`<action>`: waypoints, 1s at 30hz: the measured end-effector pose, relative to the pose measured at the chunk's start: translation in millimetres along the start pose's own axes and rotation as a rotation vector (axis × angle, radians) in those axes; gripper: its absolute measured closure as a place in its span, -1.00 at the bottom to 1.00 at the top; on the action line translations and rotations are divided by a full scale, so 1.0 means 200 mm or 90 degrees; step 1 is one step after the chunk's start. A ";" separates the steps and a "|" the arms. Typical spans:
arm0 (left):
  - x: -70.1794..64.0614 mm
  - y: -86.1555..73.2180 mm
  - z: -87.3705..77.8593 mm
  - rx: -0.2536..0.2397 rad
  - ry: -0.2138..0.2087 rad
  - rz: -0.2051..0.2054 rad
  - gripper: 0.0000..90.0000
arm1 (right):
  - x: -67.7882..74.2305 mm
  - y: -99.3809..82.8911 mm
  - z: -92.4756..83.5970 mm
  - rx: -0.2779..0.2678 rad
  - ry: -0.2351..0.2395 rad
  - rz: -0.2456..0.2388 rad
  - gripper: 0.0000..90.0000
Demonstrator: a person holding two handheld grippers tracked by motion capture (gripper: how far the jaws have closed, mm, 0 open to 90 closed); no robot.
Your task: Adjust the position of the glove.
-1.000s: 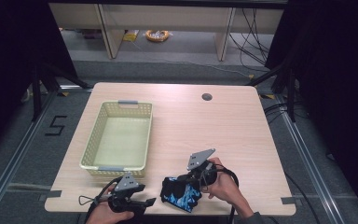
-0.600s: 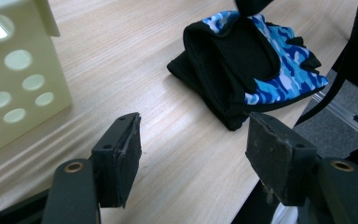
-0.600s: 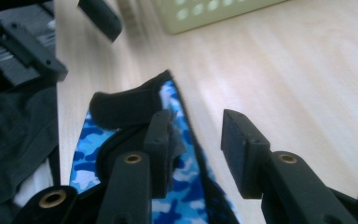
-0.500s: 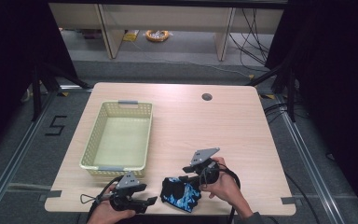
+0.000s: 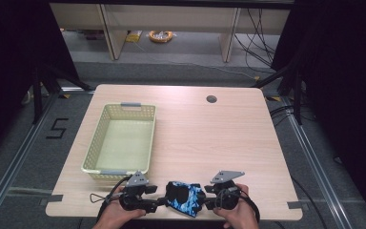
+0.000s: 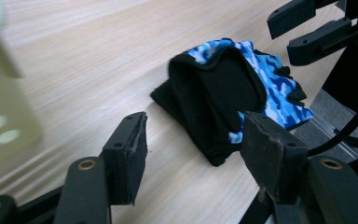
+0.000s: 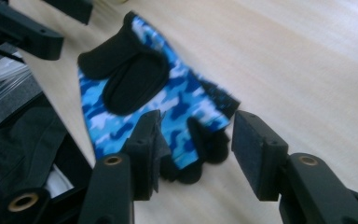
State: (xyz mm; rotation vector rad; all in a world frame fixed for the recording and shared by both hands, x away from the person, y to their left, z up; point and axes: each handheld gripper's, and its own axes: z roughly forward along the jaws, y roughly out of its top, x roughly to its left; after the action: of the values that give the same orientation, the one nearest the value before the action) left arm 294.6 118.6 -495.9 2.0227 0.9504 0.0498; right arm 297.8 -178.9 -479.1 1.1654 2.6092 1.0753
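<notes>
A blue camouflage fingerless glove (image 5: 185,198) with black patches lies flat on the wooden table (image 5: 209,138) near its front edge. My left gripper (image 5: 159,202) points at it from the left and my right gripper (image 5: 208,202) from the right. In the left gripper view the glove (image 6: 228,98) lies just ahead of my open left gripper (image 6: 195,122), whose jaws have just been closing without pressing on it. In the right gripper view the finger end of the glove (image 7: 144,93) lies between the jaws of my right gripper (image 7: 196,121), which have just been opening; the pads stand off it.
A pale yellow mesh basket (image 5: 90,167) stands on the left half of the table, just beyond my left hand. A round cable hole (image 5: 211,99) sits at the far edge. The table's front edge runs right under both grippers.
My right gripper has let go of the glove and drawn back to the right and toward the front edge. The glove has dropped flat onto the table. My left hand has hardly moved.
</notes>
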 end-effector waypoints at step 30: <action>-0.15 0.04 0.03 0.001 -0.035 0.093 0.79 | 0.00 0.02 -0.04 0.009 0.027 -0.086 0.94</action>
State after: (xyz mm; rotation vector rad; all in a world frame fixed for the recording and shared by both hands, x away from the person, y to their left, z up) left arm 279.6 92.9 -484.1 2.0813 0.7673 0.0726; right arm 297.6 -180.4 -470.1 0.9627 2.6869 1.0689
